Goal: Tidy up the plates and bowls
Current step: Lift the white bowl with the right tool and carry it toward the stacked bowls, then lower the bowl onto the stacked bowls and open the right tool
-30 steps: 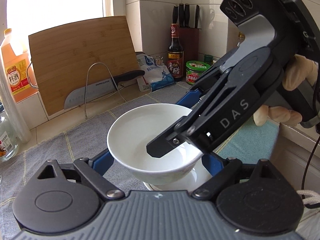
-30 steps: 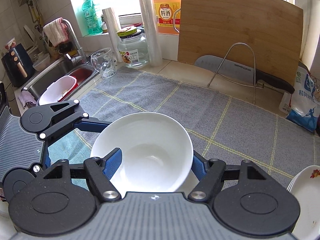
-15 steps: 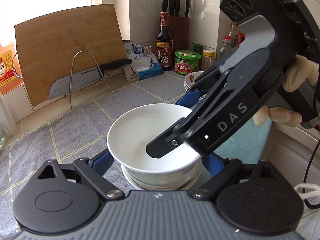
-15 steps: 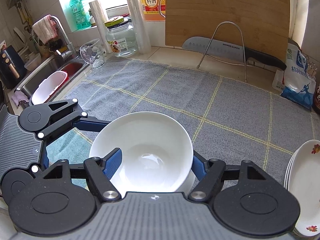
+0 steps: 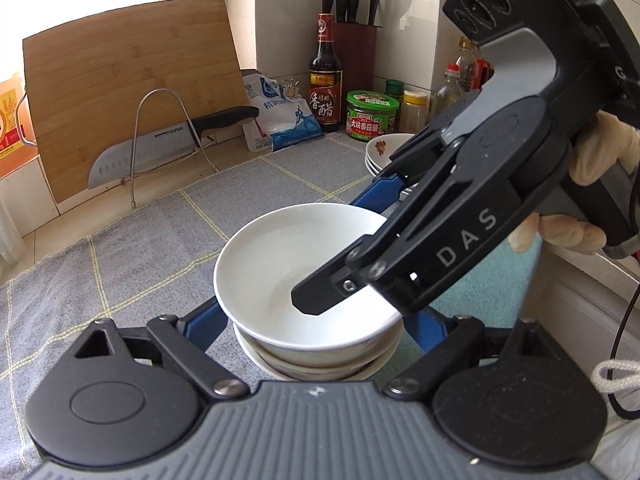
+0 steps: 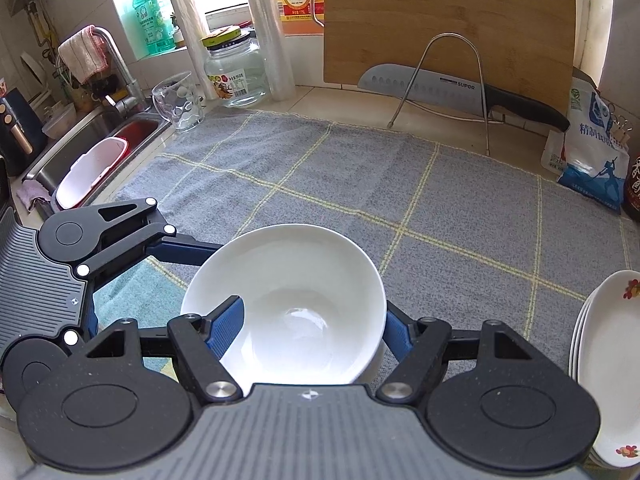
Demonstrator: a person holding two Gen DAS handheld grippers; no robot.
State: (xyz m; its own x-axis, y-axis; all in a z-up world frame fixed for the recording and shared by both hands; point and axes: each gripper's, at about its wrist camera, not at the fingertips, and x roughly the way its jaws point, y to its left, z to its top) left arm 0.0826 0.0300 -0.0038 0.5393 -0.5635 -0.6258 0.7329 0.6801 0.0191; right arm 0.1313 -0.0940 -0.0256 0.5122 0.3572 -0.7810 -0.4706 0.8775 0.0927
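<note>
White bowl lowered onto the stack, right tool gripping its near rim

The plain white ceramic bowl (image 5: 308, 276) sits nested in the small stack of bowls (image 5: 316, 368) on the grey checked cloth over the tabletop (image 6: 360, 184), directly ahead of and between both tools. The right tool (image 6: 308, 320) is clamped on the bowl's rim, one finger inside and one outside. The left tool (image 5: 316, 320) stands wide, its blue fingers flanking the stack without visibly pressing it. The bowl looks seated and level, so letting go should be a straight opening and lift. A pile of flower-patterned white plates (image 6: 608, 368) lies to the right, nearer the right hand.
</note>
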